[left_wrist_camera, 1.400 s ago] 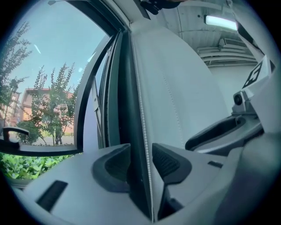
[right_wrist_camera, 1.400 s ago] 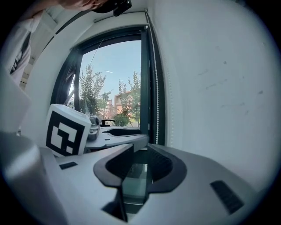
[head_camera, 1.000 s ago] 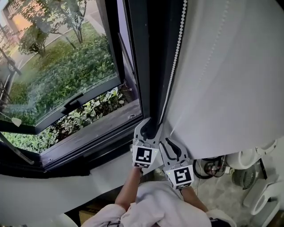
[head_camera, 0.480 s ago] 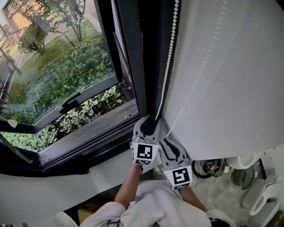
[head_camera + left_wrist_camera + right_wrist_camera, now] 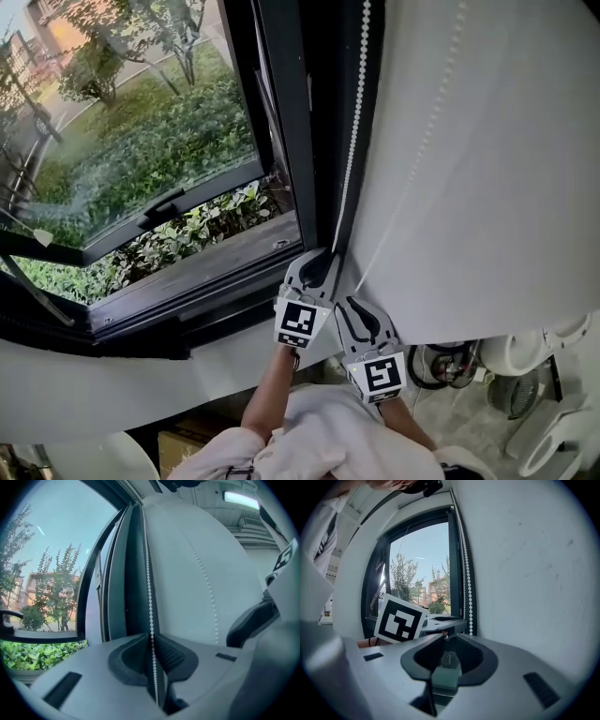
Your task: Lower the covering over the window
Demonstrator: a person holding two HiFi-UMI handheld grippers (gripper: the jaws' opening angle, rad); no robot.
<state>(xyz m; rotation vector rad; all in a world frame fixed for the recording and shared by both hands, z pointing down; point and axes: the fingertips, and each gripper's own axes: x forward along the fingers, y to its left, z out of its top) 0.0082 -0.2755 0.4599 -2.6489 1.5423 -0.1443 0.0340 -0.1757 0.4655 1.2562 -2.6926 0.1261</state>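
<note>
**A:** Window (image 5: 141, 150) is bare across the whole pane. No covering shows on the glass, so I judge it is rolled up above, out of view. Which step?

**B:** Grip step. White surface (image 5: 487, 169) sits right of the dark frame (image 5: 300, 112); wall or fabric, cannot tell. Bead chain (image 5: 352, 122) hangs between the two, just beside the frame.

**A:** Axis?

**B:** Long axis is upright and follows the frame top to bottom. A second strand slants across the white surface, down toward the grippers.

**A:** Tools?

**B:** Left gripper (image 5: 322, 258) is low on the frame and points level. Its jaws have just been closing and now pinch the near strand, with beads running straight between the pads. Right gripper (image 5: 352, 305) is just beside and below it. Its jaws have also been closing, and the tips are all but together. No bead made out between them.

**A:** Next move?

**B:** My judgement: a steady pull down along the chain's own line, with the pinch firm so the beads don't slip. Then a fresh grip higher up, hand over hand. Which strand lowers the covering cannot be read from here. If nothing comes down, try the other strand.
</note>
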